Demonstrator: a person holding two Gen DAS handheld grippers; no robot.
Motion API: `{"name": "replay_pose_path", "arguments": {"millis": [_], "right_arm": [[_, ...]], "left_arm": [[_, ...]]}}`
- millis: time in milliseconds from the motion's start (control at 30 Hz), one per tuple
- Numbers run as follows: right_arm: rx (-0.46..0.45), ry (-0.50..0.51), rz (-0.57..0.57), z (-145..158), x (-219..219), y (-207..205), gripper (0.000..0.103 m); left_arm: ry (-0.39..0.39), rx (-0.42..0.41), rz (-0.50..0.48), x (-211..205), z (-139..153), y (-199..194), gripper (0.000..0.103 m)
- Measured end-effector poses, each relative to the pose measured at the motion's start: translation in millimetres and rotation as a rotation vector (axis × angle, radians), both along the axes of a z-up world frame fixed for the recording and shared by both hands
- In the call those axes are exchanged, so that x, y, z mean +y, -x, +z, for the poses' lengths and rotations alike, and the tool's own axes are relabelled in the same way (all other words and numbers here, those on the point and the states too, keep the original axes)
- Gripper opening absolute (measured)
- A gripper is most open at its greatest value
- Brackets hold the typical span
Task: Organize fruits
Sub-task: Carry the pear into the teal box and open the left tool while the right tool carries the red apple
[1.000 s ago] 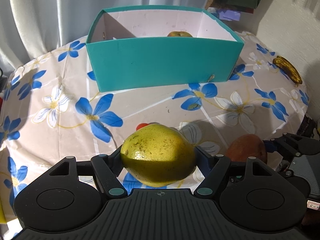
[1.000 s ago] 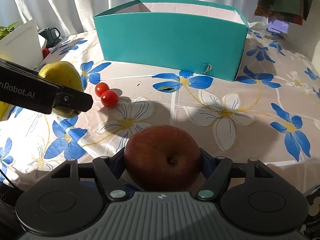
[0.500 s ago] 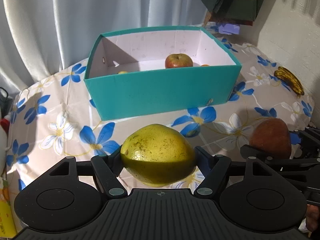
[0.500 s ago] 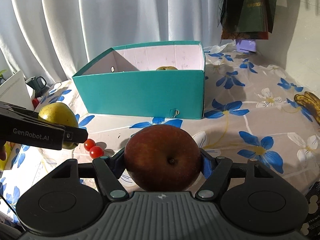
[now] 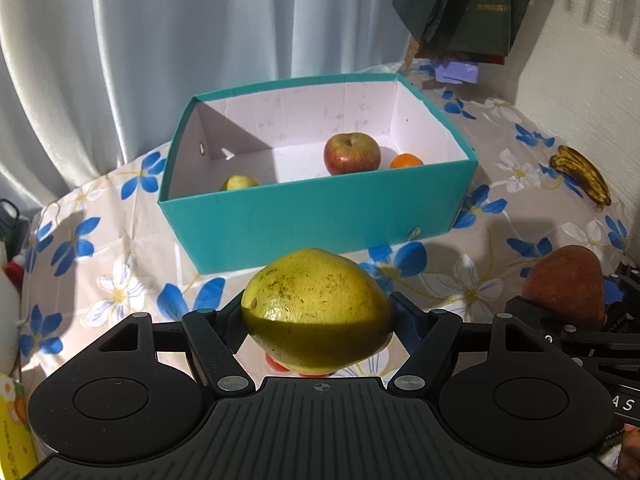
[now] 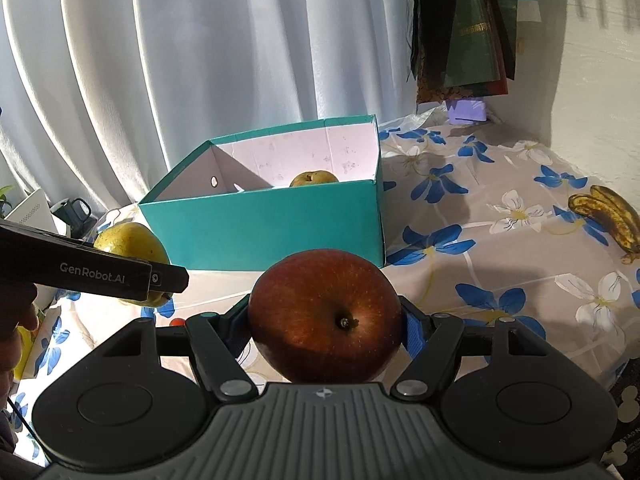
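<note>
Fruits part sorted: box (image 5: 320, 216) near the worktop's (image 5: 480, 280) far edge already holds a red apple (image 5: 351, 153), an orange (image 5: 406, 161) and a small yellow fruit (image 5: 239, 182). Left tongs (image 5: 318, 312) pinch a pear (image 5: 318, 308), both pads hard against its sides. Right tongs (image 6: 325, 322) pinch a dark red apple (image 6: 325, 320), stem facing the camera. Both fruits hang clear above the worktop, short of the box's near wall, side by side.

Left to do, by the look of it: carry both over the near wall and drop them in. After that, bananas (image 6: 608, 216) lie loose toward the worktop's right edge, and a small red fruit (image 6: 177, 322), maybe more than one, sits under the tongs, mostly hidden. Roughly half done. Box floor has plenty of bare room, so placement should be easy.
</note>
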State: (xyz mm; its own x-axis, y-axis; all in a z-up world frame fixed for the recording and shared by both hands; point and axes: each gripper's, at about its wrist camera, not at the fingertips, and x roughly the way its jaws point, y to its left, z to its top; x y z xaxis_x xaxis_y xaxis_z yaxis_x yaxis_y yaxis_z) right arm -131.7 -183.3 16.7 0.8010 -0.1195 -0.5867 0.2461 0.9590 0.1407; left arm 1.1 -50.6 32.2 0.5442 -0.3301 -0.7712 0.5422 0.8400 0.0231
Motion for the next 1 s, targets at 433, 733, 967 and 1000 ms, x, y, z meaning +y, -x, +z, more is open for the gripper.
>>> {"name": "replay_pose_path", "arguments": {"millis": [433, 733, 967, 1000], "right_arm": [[-0.047, -0.014, -0.014, 8.5, -10.6, -5.9, 0.072], [-0.043, -0.031, -0.028, 6.4, -16.2, -15.5, 0.072], [-0.027, -0.037, -0.057, 5.0, -19.9, -18.8, 0.072], [-0.028, -0.037, -0.063, 5.2, -20.0, -18.9, 0.072]], "left_arm": [[0.011, -0.038, 0.079, -10.6, 16.9, -41.5, 0.076], [-0.005, -0.024, 0.123, -22.2, 5.7, -101.9, 0.071], [-0.012, -0.049, 0.106, -35.1, 7.3, -117.6, 0.070], [-0.011, -0.048, 0.104, -36.2, 5.7, -119.6, 0.070]]}}
